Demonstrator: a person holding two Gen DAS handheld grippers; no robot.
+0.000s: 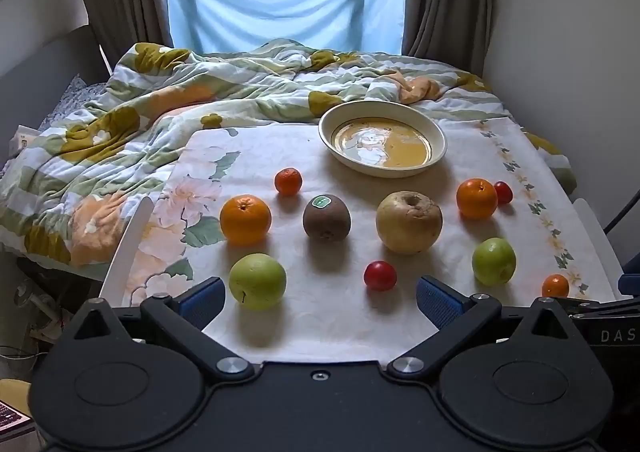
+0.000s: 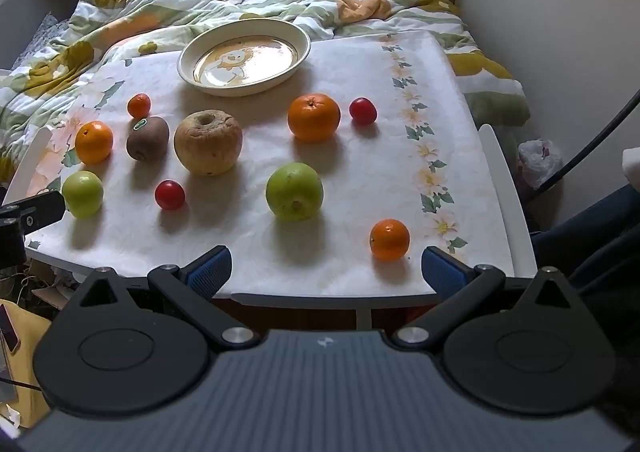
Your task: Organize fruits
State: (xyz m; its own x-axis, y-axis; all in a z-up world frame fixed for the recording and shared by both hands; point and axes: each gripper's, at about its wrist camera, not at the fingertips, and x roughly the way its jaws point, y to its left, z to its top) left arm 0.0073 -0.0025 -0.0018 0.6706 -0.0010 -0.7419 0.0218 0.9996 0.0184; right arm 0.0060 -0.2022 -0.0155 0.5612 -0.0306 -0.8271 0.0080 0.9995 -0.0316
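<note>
While upright on its end, kiwi [image 1: 327, 218], sticker [image 1: 319, 202] up.

The plate [image 2: 208, 86] stands clear at the table's far edge, with open cloth [image 2: 360, 180] down the middle between the big apple [image 2: 208, 148] and the orange [image 2: 314, 117]. Left side crowded (kiwi [image 2: 147, 138] close beside the apple).

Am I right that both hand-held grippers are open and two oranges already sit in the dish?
Not quite. Both the left hand-held gripper and the right hand-held gripper are open, but the dish holds no fruit. The right wrist view shows its inside bare, and the oranges, such as the big one, lie on the cloth.
</note>
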